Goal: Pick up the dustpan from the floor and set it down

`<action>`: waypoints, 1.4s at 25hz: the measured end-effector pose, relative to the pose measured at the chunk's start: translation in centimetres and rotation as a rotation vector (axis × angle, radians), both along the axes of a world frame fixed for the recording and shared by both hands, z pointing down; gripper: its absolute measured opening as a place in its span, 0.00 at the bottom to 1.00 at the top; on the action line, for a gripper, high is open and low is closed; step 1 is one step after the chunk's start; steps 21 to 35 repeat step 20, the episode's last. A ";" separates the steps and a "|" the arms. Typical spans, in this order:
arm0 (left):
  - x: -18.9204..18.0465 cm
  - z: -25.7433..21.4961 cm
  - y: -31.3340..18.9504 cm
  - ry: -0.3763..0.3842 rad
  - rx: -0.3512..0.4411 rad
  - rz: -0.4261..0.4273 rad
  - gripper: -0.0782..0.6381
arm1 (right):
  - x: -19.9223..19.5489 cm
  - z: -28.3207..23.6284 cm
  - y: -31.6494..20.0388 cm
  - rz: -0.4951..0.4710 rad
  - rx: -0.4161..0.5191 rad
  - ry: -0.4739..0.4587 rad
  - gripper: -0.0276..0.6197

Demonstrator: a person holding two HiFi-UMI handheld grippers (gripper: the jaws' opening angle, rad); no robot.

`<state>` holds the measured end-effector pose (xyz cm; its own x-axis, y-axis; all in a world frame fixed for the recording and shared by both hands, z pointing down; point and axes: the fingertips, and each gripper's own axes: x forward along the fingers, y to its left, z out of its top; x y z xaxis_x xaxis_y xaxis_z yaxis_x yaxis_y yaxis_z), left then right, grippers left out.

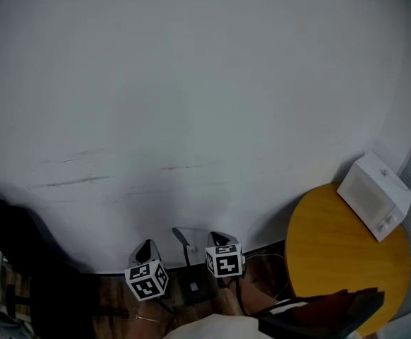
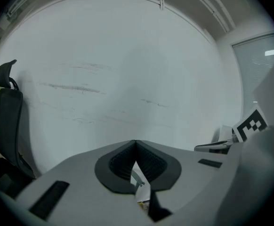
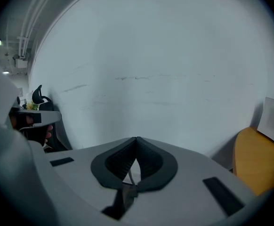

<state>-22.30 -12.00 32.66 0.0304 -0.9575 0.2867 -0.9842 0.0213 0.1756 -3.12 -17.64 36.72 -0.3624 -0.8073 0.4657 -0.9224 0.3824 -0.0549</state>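
Two grey grippers you hold, left gripper (image 2: pixel 135 142) and right gripper (image 3: pixel 137 139), press ribbed black pads (image 2: pixel 122 162) together, one round yellow desk (image 1: pixel 329 249) right of them.

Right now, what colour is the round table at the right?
The round table is yellow-orange; the head view shows it best.

Left tongs (image 1: pixel 147 246) and right tongs (image 1: pixel 219 236) both closed.
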 end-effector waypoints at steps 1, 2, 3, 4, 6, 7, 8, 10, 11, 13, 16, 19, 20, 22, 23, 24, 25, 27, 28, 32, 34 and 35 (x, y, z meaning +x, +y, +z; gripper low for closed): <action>0.1 0.1 0.0 0.002 -0.003 0.001 0.12 | -0.1 0.0 0.1 -0.002 0.000 0.001 0.09; 0.1 0.2 0.1 0.003 -0.006 0.001 0.12 | -0.2 -0.1 0.1 -0.005 0.001 0.004 0.09; 0.1 0.4 0.2 0.004 -0.009 0.002 0.12 | -0.3 -0.1 0.2 -0.007 0.002 0.006 0.09; 0.2 0.6 0.3 0.005 -0.013 0.003 0.12 | -0.4 -0.1 0.3 -0.008 0.002 0.005 0.09; 0.3 0.8 0.4 0.009 -0.017 0.004 0.12 | -0.3 -0.2 0.4 -0.005 0.002 0.001 0.09; 0.3 0.9 0.5 0.011 -0.017 0.003 0.12 | -0.3 -0.2 0.5 -0.005 0.002 0.001 0.09; 0.2 0.9 0.5 0.012 -0.017 0.000 0.12 | -0.3 -0.2 0.5 -0.007 0.004 0.001 0.09; 0.0 0.9 0.6 0.014 -0.017 -0.008 0.12 | -0.4 -0.2 0.5 -0.011 0.005 0.001 0.09; -0.2 1.0 0.7 0.014 -0.018 -0.012 0.12 | -0.4 -0.1 0.6 -0.012 0.004 0.000 0.09; -0.4 1.1 0.8 0.012 -0.022 -0.015 0.12 | -0.6 0.0 0.6 -0.012 0.001 -0.003 0.09; -0.5 1.0 0.5 0.010 -0.020 -0.015 0.12 | -0.5 0.0 0.5 -0.010 0.003 -0.004 0.09; -0.4 0.8 0.3 0.008 -0.013 -0.013 0.12 | -0.4 -0.2 0.3 -0.009 0.008 -0.005 0.09; -0.3 0.7 0.2 0.007 -0.010 -0.013 0.12 | -0.4 -0.2 0.3 -0.009 0.010 -0.006 0.09; -0.3 0.7 0.2 0.007 -0.010 -0.013 0.12 | -0.4 -0.2 0.3 -0.009 0.010 -0.006 0.09; -0.3 0.7 0.2 0.007 -0.010 -0.013 0.12 | -0.4 -0.2 0.3 -0.009 0.010 -0.006 0.09; -0.3 0.7 0.2 0.007 -0.010 -0.013 0.12 | -0.4 -0.2 0.3 -0.009 0.010 -0.006 0.09; -0.3 0.7 0.2 0.007 -0.010 -0.013 0.12 | -0.4 -0.2 0.3 -0.009 0.010 -0.006 0.09; -0.3 0.7 0.2 0.007 -0.010 -0.013 0.12 | -0.4 -0.2 0.3 -0.009 0.010 -0.006 0.09; -0.3 0.7 0.2 0.007 -0.010 -0.013 0.12 | -0.4 -0.2 0.3 -0.009 0.010 -0.006 0.09; -0.3 0.7 0.2 0.007 -0.010 -0.013 0.12 | -0.4 -0.2 0.3 -0.009 0.010 -0.006 0.09; -0.3 0.7 0.2 0.007 -0.010 -0.013 0.12 | -0.4 -0.2 0.3 -0.009 0.010 -0.006 0.09; -0.3 0.7 0.2 0.007 -0.010 -0.013 0.12 | -0.4 -0.2 0.3 -0.009 0.010 -0.006 0.09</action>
